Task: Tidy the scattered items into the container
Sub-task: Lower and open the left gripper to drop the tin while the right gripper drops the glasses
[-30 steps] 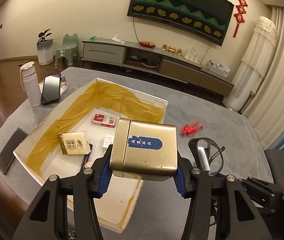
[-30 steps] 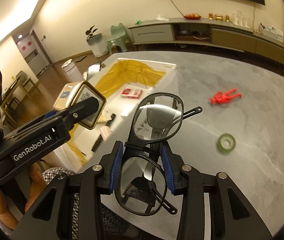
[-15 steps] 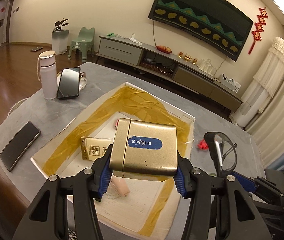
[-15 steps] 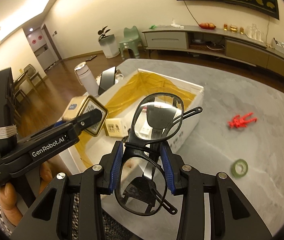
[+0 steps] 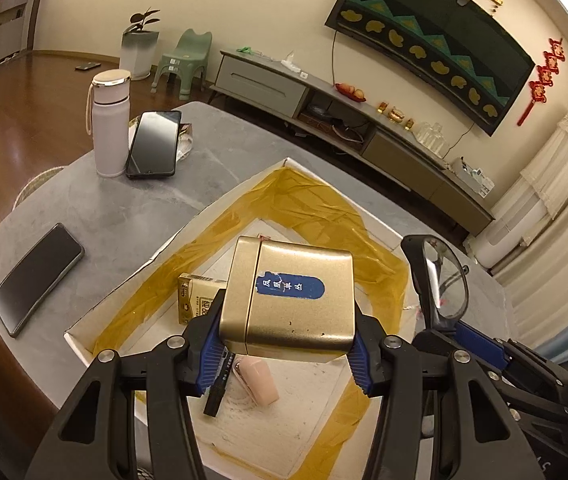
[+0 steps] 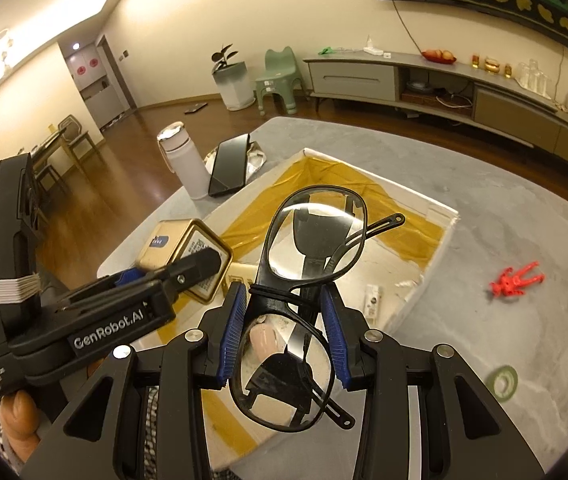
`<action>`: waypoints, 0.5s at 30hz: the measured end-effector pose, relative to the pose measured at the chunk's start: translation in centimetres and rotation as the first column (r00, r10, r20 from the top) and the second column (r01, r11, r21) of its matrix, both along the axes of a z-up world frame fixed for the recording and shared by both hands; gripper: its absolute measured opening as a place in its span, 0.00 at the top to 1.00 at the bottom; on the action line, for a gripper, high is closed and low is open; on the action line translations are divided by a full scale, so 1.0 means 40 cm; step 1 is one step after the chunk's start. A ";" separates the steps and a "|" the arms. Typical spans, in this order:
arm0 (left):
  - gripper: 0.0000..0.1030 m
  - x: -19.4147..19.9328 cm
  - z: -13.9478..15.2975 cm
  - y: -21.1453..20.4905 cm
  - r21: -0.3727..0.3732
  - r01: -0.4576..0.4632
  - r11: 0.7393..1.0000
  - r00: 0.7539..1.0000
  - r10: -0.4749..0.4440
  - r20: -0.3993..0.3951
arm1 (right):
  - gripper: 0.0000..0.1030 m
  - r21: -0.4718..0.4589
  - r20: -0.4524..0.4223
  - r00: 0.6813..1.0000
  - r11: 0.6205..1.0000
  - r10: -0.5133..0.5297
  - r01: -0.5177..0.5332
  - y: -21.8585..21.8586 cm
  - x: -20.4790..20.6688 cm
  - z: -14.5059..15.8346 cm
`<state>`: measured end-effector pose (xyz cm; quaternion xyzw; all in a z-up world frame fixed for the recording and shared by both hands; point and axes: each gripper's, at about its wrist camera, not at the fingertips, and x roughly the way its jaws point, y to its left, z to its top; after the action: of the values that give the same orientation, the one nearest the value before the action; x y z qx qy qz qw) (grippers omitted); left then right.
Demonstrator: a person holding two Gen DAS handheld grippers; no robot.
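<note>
My left gripper [image 5: 286,354] is shut on a gold tin [image 5: 290,308] with a blue label, held above the white box [image 5: 84,340] lined with yellow tape. The right gripper [image 6: 284,344] is shut on black-framed glasses [image 6: 308,264], also over the box [image 6: 432,248]. The left gripper [image 6: 204,264] with the tin [image 6: 172,248] shows at the left of the right wrist view; the glasses [image 5: 440,280] show at the right of the left wrist view. Inside the box lie a gold pack [image 5: 198,300], a pink eraser [image 5: 260,380] and a black pen [image 5: 216,396].
On the grey table outside the box: a red toy figure [image 6: 518,280] and a green tape roll [image 6: 504,380] to the right, a white bottle [image 5: 110,124] with a phone [image 5: 152,144] leaning on it, and another phone [image 5: 36,276] flat at the left edge.
Both grippers have moved over the box with their loads still held. The box now sits directly under the tin and the glasses; the red toy has slid out of the left wrist view.
</note>
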<state>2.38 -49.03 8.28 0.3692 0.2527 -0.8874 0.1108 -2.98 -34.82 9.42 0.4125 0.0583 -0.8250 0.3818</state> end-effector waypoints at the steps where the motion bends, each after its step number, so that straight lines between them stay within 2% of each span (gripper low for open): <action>1: 0.48 -0.007 -0.007 -0.005 0.003 -0.003 1.000 1.000 0.003 0.015 | 0.61 0.007 0.008 1.000 1.000 0.004 -0.004 -0.012 -0.009 -0.010; 9: 0.48 -0.060 -0.093 -0.060 0.059 -0.037 0.998 0.989 0.028 0.142 | 0.60 0.084 0.047 0.999 0.996 0.027 -0.031 -0.076 -0.077 -0.105; 15: 0.48 -0.085 -0.133 -0.083 0.083 -0.048 0.995 0.981 0.031 0.192 | 0.60 0.127 0.053 0.997 0.989 0.063 -0.069 -0.112 -0.115 -0.147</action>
<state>-1.00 -52.37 2.95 0.4516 0.2870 -0.8338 0.1359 -7.59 -39.28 3.55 0.4543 0.1156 -0.7961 0.3828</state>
